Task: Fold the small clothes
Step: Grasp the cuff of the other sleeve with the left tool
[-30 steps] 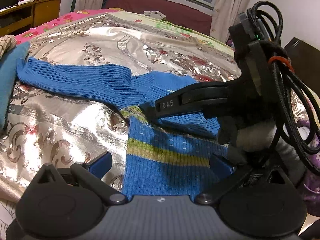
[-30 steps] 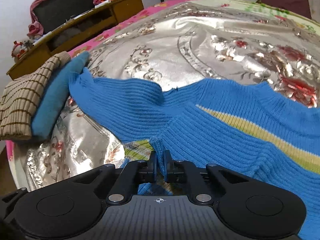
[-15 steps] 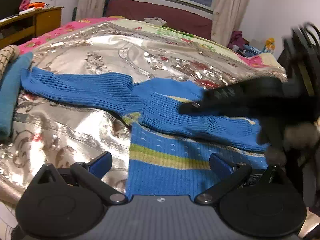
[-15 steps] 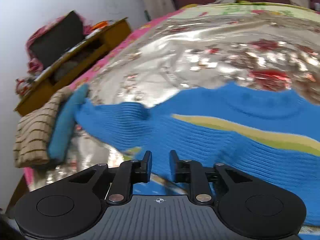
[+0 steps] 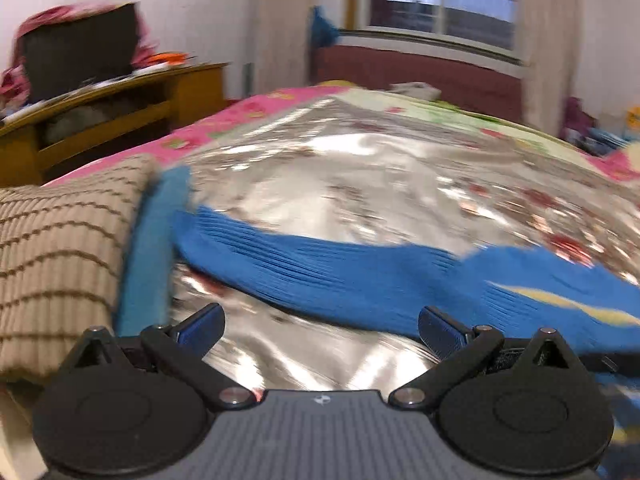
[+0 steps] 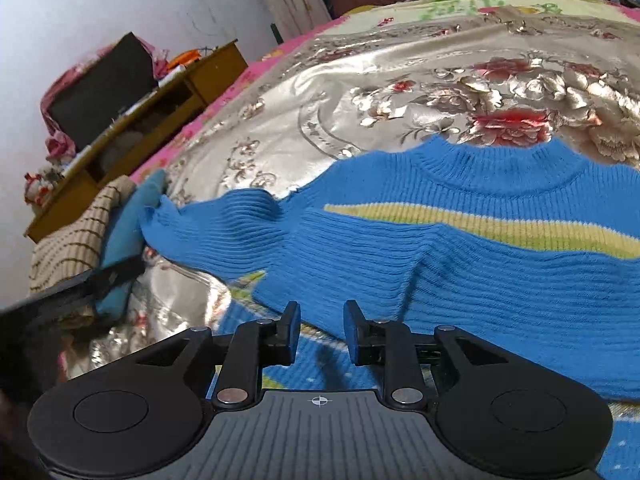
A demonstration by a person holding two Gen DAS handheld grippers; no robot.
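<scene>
Two tools are in my views. My left tool point(image 5: 320, 326) is spread wide with nothing between its blue pads, above the shiny silver floral bedspread point(image 5: 360, 168). My right tool point(image 6: 319, 322) has a narrow gap and pinches nothing. The blue ribbed knit sweater with a yellow stripe point(image 6: 460, 248) lies on the bed, one sleeve stretched toward the folded beige striped knit point(image 5: 60, 248) and folded teal cloth point(image 5: 148, 256) at the bedspread's left edge.
</scene>
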